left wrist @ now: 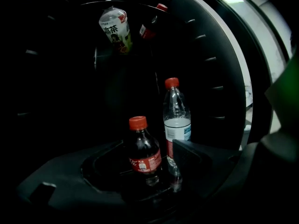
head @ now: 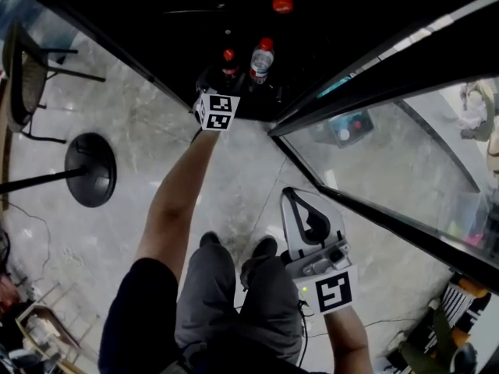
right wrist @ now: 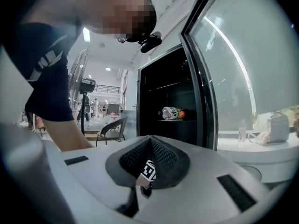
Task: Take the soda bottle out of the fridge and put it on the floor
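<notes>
Inside fridge (left wrist: 219, 78), left tool (left wrist: 140, 160) agape around soda bottle (left wrist: 144, 150), right tool (right wrist: 149, 141) clenched outside

Fridge (left wrist: 210, 59) interior: the water bottle (left wrist: 177, 120) stands just right of the soda bottle (left wrist: 144, 148), behind one of my left fingers (left wrist: 201, 164); left of it, free room.

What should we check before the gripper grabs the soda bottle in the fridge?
1. Left gripper open: ok, its jaws are apart.
2. Soda bottle between its jaws: ok.
3. Soda bottle upright: ok.
4. Water bottle out of the way: cannot tell; it stands close behind one jaw.
5. Fridge door open: ok.
6. Bare floor for setting it down: ok.
</notes>
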### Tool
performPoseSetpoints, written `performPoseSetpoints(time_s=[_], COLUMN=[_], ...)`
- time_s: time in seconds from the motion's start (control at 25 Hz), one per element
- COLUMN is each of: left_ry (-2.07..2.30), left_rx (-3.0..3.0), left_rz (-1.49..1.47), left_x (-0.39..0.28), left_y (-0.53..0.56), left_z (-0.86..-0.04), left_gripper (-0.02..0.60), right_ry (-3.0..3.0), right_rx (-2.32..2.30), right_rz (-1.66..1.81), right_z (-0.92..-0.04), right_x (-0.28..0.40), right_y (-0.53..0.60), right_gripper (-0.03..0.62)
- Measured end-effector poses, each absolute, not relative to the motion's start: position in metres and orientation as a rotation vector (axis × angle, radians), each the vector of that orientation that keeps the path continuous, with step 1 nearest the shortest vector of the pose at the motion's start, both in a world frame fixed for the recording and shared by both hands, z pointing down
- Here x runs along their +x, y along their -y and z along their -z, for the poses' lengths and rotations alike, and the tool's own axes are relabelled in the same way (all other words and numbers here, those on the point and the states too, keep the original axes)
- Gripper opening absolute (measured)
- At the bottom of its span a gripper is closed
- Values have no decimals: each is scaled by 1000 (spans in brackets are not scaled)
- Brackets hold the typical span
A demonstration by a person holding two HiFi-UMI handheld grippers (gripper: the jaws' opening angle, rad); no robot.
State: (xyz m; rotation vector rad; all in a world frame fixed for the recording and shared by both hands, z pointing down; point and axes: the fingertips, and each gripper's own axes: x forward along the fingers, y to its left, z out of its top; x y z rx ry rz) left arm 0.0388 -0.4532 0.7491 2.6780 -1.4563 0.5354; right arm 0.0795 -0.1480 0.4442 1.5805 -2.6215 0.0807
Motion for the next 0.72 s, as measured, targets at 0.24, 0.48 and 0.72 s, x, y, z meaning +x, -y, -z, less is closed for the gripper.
performPoseSetpoints(time_s=[0.24, 0.48, 0.72], left_ry=[1456, 1413, 1373], left_rx=[2693, 2736, 2746], left_rz=[-552, -546, -543], left_x=[41, 48, 50], left_y=[471, 483, 492], left_z=[-768, -777, -789], left_gripper=[321, 322, 321], right_ry=[2607, 2610, 2615], right_rx=[1586, 1577, 1601], right_rz=[-82, -77, -75], right_z=[-471, -485, -502], right_x=[81, 79, 80], right_y=[151, 152, 163], right_gripper=[18, 18, 18])
